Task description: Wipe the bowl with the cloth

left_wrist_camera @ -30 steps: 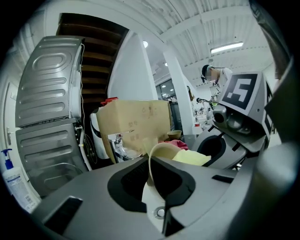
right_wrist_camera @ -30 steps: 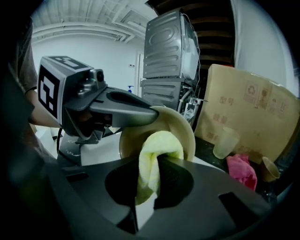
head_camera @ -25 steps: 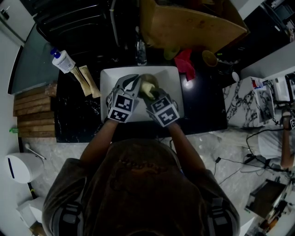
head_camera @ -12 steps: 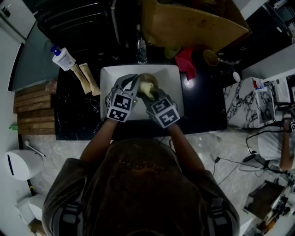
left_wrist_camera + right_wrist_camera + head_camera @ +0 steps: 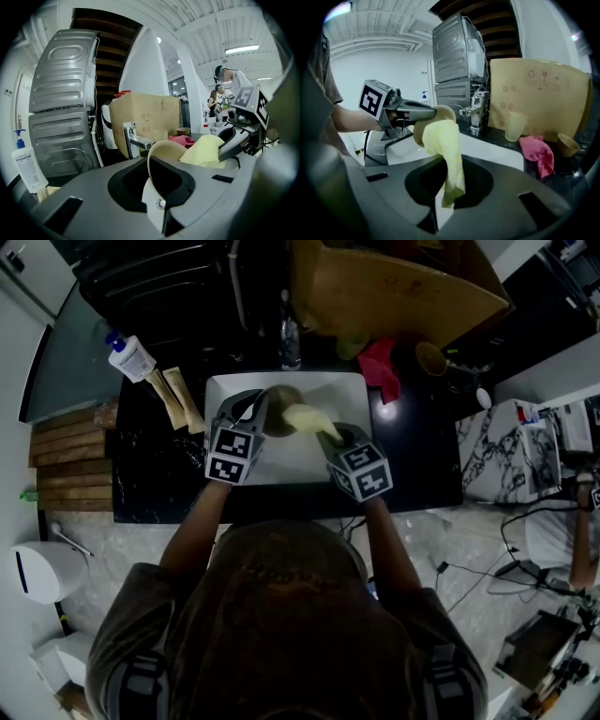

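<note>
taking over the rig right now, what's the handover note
The left gripper is shut on the bowl and holds it up over the white sink.
The right gripper is shut on the yellow cloth, whose far end lies against the bowl.
Done: bowl and cloth are both picked up and brought together.
Left: rub the cloth round the bowl. How much is already wiped cannot be told from these views.

No print is legible: the cardboard box [image 5: 539, 93] markings (and pump bottle [image 5: 27, 168] label) are blurred.
</note>
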Demonstrator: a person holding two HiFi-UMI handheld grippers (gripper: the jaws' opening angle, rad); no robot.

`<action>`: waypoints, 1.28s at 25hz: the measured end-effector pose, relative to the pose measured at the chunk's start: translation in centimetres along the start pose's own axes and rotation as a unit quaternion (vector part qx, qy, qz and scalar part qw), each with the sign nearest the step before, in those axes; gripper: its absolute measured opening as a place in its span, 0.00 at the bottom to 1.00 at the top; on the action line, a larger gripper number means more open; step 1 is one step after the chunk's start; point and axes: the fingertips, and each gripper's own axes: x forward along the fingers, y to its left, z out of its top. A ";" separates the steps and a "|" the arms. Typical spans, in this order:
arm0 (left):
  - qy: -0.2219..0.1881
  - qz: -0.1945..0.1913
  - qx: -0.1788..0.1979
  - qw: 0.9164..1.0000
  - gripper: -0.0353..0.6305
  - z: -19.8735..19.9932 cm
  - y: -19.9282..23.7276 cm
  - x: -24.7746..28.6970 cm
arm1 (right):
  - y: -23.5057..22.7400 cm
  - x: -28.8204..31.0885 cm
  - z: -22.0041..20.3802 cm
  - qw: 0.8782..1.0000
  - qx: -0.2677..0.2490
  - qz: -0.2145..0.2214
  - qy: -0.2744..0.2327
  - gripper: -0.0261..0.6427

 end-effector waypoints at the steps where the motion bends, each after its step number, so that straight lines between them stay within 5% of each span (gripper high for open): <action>1: 0.002 0.002 -0.004 1.000 0.09 -0.2 0.3 -0.1 | -0.6 -0.3 -0.5 1.000 0.010 -0.008 0.003 0.07; 11: -0.006 0.023 -0.006 1.000 0.09 -0.4 2.0 -1.3 | -3.6 -1.9 -1.5 0.993 0.092 -0.053 -0.040 0.07; 18: -0.110 0.036 0.020 0.993 0.09 4.9 2.1 -3.6 | -4.2 -5.0 3.5 0.977 0.079 -0.098 -0.175 0.07; 27: -0.246 0.041 0.042 0.967 0.09 10.7 1.4 -8.3 | -3.0 -9.7 7.6 0.940 0.035 -0.149 -0.304 0.07; 32: -0.265 0.036 0.028 0.963 0.09 10.4 1.2 -9.0 | -2.6 -10.4 8.2 0.929 0.038 -0.161 -0.330 0.07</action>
